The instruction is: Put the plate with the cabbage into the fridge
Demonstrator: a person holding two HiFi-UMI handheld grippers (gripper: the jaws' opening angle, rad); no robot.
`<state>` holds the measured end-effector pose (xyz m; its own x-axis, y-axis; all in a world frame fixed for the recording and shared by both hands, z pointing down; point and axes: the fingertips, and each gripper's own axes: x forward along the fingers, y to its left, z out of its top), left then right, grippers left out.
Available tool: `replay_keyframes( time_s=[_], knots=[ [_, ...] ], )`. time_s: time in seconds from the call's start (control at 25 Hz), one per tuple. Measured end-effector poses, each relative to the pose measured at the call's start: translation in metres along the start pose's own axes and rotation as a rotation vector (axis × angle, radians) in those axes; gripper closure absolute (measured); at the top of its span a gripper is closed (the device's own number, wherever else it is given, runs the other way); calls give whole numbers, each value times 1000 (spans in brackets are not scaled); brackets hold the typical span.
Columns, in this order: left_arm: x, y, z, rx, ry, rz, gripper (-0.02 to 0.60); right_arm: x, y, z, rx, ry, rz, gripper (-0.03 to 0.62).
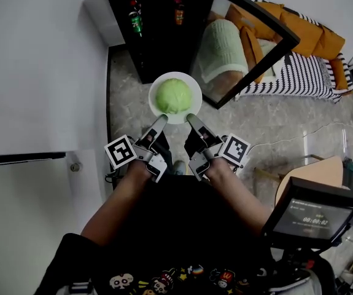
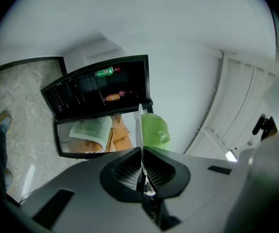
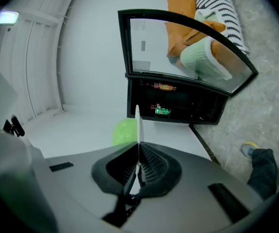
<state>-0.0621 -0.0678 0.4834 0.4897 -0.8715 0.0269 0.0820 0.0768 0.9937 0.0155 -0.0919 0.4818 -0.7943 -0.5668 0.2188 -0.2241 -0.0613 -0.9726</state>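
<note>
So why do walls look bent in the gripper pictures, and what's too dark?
Left gripper view: the wide-angle lens bows the wall, blackens the corners. Right gripper view: likewise, the fridge door curves above the held plate. Head view: the fridge interior is dark; only bottles show.

A plain white wall (image 1: 35, 66) fills the left of the frame. Pale marbled stone floor (image 1: 287, 118) spreads across the middle and right. At the upper right stands a black-and-white striped sofa (image 1: 299, 75) with orange cushions (image 1: 314, 32). Below it a thin white cable (image 1: 299, 134) trails over the floor, near a light wooden table (image 1: 314, 174) at the right edge.
</note>
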Motion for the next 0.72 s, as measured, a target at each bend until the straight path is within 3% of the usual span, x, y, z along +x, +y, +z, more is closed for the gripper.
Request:
replay_keyframes(
  time_s=[0.72],
  knots=[
    [-1, -9, 1, 33, -10, -20, 568, 0, 8, 0, -17, 4, 48, 577]
  ],
)
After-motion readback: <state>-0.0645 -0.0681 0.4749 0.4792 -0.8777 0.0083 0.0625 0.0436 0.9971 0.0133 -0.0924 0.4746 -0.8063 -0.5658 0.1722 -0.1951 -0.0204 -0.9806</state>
